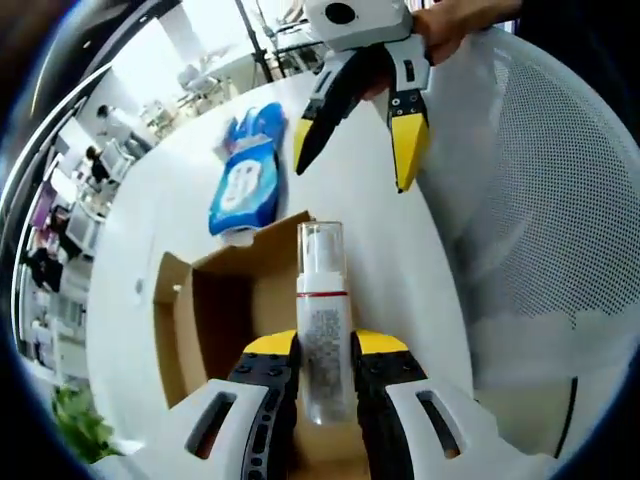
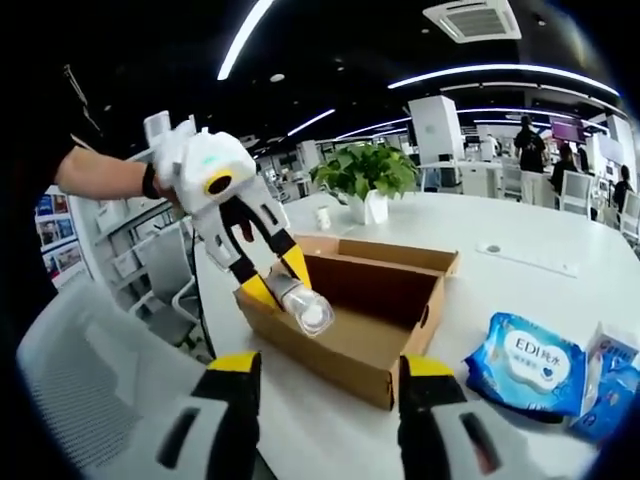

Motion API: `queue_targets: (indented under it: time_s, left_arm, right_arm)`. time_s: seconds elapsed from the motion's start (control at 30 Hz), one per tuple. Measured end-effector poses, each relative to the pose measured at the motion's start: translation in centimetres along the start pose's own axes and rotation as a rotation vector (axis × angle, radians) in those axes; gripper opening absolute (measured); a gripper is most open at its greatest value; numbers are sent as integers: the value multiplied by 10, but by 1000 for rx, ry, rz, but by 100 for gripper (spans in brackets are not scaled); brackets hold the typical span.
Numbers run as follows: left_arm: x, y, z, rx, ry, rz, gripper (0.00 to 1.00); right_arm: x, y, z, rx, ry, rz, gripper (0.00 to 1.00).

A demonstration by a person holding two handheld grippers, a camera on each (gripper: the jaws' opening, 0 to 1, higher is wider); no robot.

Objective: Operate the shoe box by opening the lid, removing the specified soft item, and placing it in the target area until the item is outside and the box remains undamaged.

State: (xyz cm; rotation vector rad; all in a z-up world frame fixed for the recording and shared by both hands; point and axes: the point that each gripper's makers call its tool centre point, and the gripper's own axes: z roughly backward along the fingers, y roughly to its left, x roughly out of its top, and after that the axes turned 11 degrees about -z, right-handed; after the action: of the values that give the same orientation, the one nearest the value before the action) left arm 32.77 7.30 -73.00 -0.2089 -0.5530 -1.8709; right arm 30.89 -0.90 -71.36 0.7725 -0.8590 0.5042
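Between the left gripper's (image 1: 325, 385) jaws, which have white bodies, black inner parts and yellow tips, stands a clear bottle (image 1: 322, 325) with a red band, a transparent cap and grey small print on a white label. Behind it the shoe box (image 1: 215, 315) is plain brown cardboard. Beyond the box lies a blue wipes pack (image 1: 245, 185) with a white label. The table (image 1: 135, 240) is white. Ahead of the left jaws the right gripper (image 1: 358, 160) shows one yellow tip and one black. To the right, a chair (image 1: 560, 190) is white with a pattern of fine dark dots. In the right gripper view, the pack (image 2: 530, 365) carries dark blue letters, and a green plant (image 2: 365, 170) sits in a white pot.
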Motion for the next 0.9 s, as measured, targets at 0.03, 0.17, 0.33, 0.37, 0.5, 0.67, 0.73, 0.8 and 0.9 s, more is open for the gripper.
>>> queue_targets:
  time_s: [0.03, 0.17, 0.33, 0.37, 0.5, 0.67, 0.73, 0.8, 0.9]
  left_arm:
    - [3, 0, -1, -2, -5, -4, 19]
    - [12, 0, -3, -10, -21, -24, 19]
    - [25, -4, -3, -26, -41, -44, 19]
    - [28, -6, -4, -38, -50, -40, 19]
    - [37, -10, -3, -57, -69, -56, 19]
    - [45, -14, -2, -92, -96, -59, 19]
    - [45, -18, -2, -114, -100, -66, 19]
    - [46, -20, -1, -133, -107, -65, 19]
    - [47, -24, 1, -155, -117, -59, 19]
  right_arm:
    - [1, 1, 0, 4, -6, -2, 52]
    - [1, 3, 0, 8, -4, 10, 51]
    - [3, 6, 0, 15, -7, 47, 46]
    - [4, 7, 0, 15, -11, 61, 44]
    - [5, 12, -1, 36, -15, 81, 42]
    - [0, 27, -4, 94, 6, 131, 35]
    - [0, 34, -5, 130, 5, 142, 31]
    - [0, 41, -6, 154, 3, 147, 26]
    - [-2, 41, -6, 155, 11, 157, 22]
